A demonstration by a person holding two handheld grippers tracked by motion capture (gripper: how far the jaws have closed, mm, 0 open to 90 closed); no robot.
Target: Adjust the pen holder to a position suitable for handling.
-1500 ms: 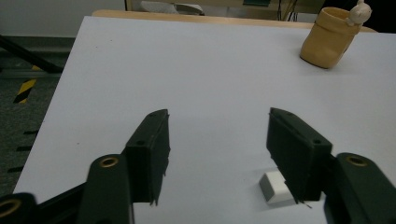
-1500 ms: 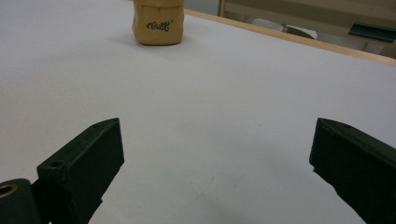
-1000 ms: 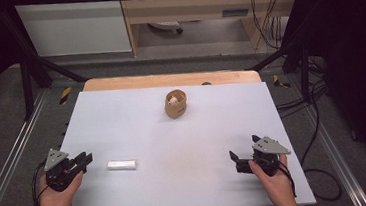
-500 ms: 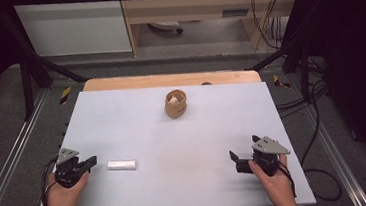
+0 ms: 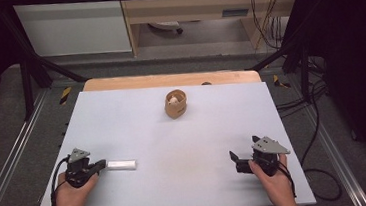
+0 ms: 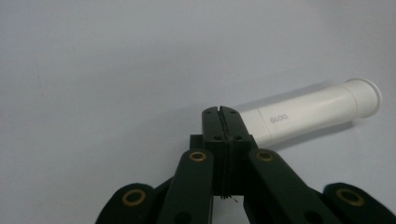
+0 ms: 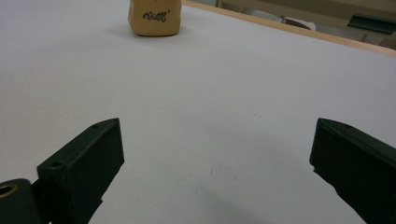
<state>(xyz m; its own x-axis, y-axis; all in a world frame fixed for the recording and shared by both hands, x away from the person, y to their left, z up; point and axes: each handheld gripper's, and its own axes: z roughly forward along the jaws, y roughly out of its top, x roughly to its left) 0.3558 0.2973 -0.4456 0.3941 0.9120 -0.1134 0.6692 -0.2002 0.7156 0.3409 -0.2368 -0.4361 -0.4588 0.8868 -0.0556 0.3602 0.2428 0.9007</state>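
High view: left gripper [image 5: 100,164] nearer white tube [image 5: 121,165].

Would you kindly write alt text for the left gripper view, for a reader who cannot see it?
The left tool, jaws closed together, points at the near end of a white tube lying on a plain grey table. The tube runs up to the right and ends in a flared rim.

The near end of the white plastic tube [image 6: 312,113] lying on the table is hidden behind the left gripper [image 6: 221,112]'s pressed-together black jaws. The small tan bag-like container [image 7: 154,17] is cut off by the top edge of the right gripper view. The pale contents of the container are too small to identify from above.
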